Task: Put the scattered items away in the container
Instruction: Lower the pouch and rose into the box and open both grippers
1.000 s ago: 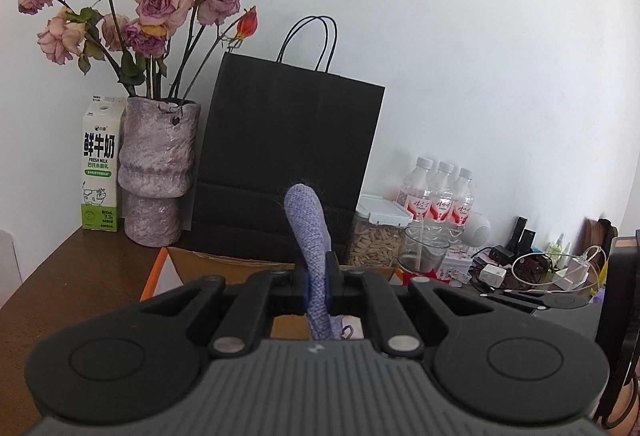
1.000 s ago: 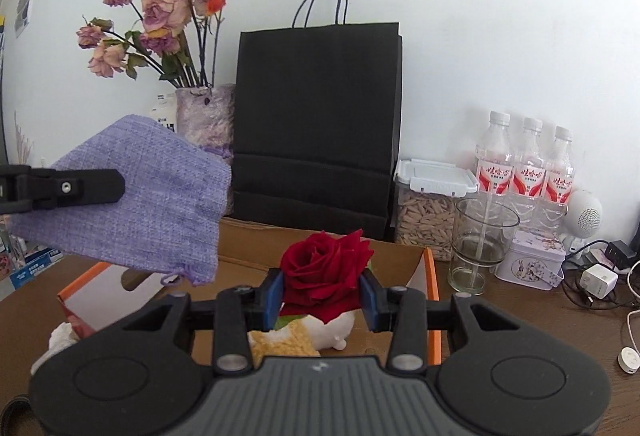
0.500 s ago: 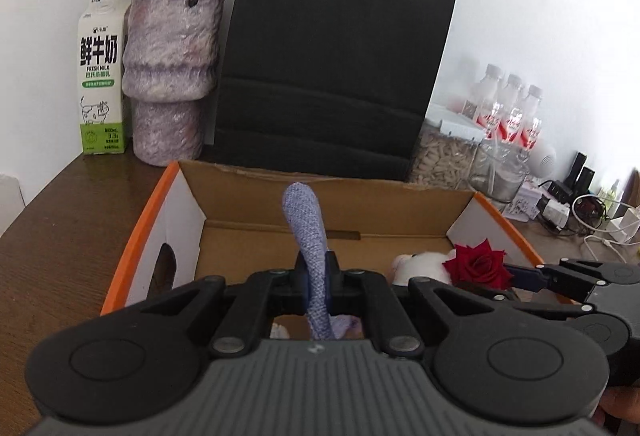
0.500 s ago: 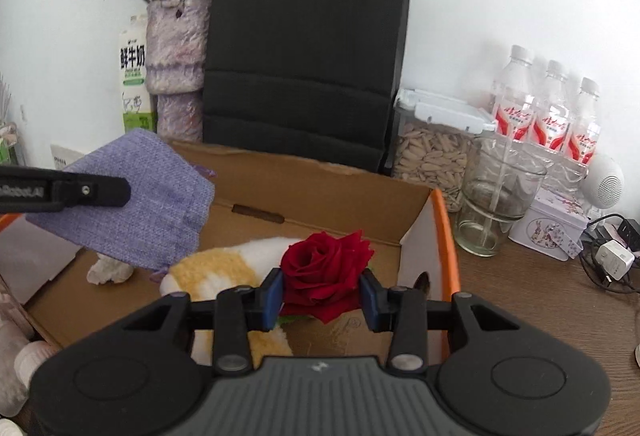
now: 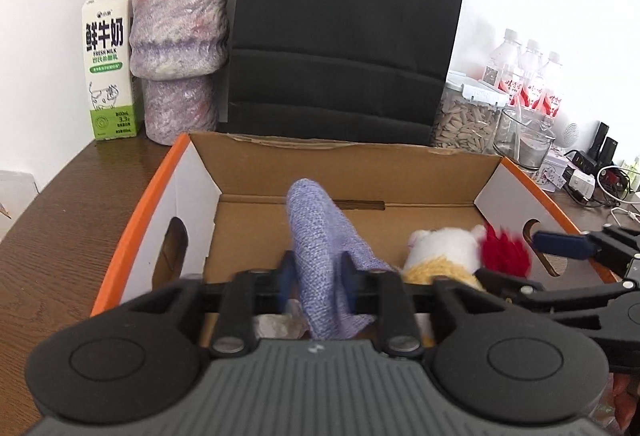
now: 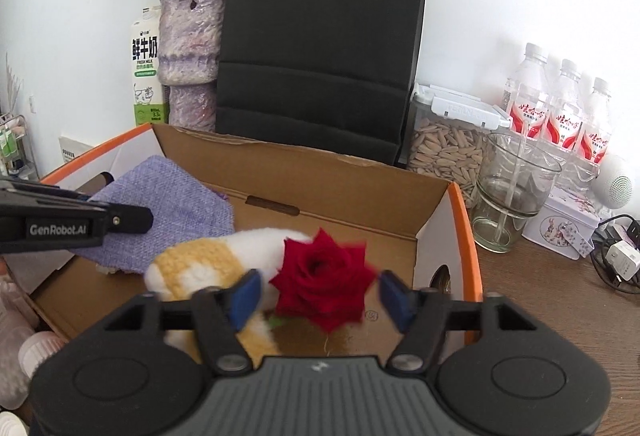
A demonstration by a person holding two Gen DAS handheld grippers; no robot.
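An open cardboard box point(image 5: 256, 160) with orange rims sits on the brown table; it also shows in the right wrist view point(image 6: 360, 172). My left gripper point(image 5: 316, 276) has its jaws parted around a purple cloth pouch point(image 5: 328, 248), which sags into the box; the pouch shows in the right wrist view point(image 6: 168, 208). My right gripper point(image 6: 320, 292) is open, its blue pads apart from the red rose point(image 6: 324, 280) dropping between them. The rose is blurred in the left wrist view point(image 5: 504, 252). A white and yellow plush toy point(image 6: 216, 260) lies in the box under the rose.
Behind the box stand a black paper bag point(image 6: 320, 48), a purple vase point(image 5: 180, 48) with dried roses, a milk carton point(image 5: 108, 60), a jar of seeds point(image 6: 448, 148), a glass point(image 6: 512, 192), water bottles point(image 6: 560, 108) and chargers with cables point(image 5: 592, 176).
Both grippers came down over the box and opened. The rose has left the right gripper's pads and falls. The pouch has loosened in the left gripper and slumps forward.
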